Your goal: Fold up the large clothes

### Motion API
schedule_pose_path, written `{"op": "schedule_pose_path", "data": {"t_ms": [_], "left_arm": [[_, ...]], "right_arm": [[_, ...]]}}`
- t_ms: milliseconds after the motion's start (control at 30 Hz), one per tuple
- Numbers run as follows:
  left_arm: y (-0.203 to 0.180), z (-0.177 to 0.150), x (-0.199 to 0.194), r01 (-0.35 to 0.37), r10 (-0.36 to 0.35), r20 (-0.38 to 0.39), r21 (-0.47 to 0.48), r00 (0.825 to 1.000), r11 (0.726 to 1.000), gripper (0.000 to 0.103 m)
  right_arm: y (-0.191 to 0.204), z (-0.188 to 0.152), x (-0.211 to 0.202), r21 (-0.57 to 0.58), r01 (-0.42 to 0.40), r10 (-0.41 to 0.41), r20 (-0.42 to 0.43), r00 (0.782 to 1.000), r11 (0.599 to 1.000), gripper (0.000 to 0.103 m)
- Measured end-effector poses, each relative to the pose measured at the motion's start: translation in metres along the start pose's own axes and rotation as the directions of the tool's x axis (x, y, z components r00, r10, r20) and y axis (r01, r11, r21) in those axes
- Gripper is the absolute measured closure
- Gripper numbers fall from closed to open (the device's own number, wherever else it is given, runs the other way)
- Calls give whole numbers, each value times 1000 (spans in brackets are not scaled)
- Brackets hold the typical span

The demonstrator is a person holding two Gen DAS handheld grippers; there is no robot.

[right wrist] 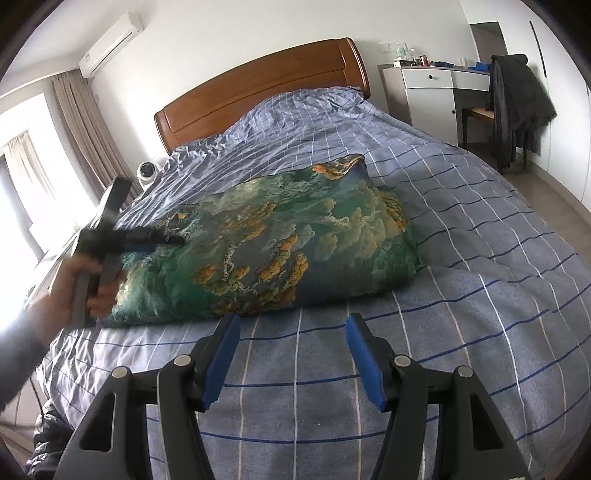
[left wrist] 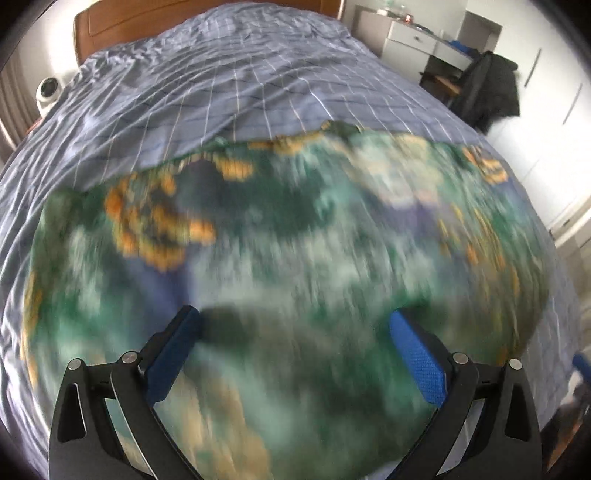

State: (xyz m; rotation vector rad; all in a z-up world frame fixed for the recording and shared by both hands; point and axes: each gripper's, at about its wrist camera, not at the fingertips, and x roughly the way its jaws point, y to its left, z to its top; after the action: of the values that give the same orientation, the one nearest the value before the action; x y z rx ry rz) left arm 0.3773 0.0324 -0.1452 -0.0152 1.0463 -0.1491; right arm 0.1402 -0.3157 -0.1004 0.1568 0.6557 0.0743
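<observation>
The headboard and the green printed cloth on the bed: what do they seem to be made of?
The headboard looks like varnished wood: reddish brown, with a soft shine along its curved panels. The green printed cloth seems a thin, smooth woven fabric, perhaps silky or synthetic: it shows a slight sheen and drapes in soft folds. The exact fibre cannot be told.

Left claw [left wrist: 293, 328] above a blurred green, orange and white printed cloth [left wrist: 295, 229], blue pads [left wrist: 417, 358] spread wide, nothing pinched between. Cloth lying on a bed under a blue checked cover [left wrist: 221, 81]. Wooden headboard [left wrist: 155, 18] at the far end. White desk [left wrist: 413, 37] and a dark-draped chair [left wrist: 491, 88] to the right.
</observation>
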Motion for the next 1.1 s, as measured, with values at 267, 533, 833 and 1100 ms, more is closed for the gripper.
{"op": "schedule_pose_path", "data": {"t_ms": [267, 533, 833, 1100], "left_arm": [[-30, -56, -25, 9, -10, 11, 75, 1000, 997, 1], [-58, -80, -55, 83, -86, 15, 164, 996, 983, 1], [-65, -74, -72, 116, -130, 80, 162, 988, 980, 1], [-67, -79, -69, 140, -156, 79, 179, 985, 974, 1]], "right_arm": [[4, 0, -8, -18, 16, -16, -2, 1000, 1000, 42], [0, 1, -7, 16, 28, -27, -21, 999, 999, 42], [-21, 5, -8, 119, 62, -58, -38, 998, 991, 42], [-33, 2, -7, 157, 87, -80, -54, 995, 984, 42]]}}
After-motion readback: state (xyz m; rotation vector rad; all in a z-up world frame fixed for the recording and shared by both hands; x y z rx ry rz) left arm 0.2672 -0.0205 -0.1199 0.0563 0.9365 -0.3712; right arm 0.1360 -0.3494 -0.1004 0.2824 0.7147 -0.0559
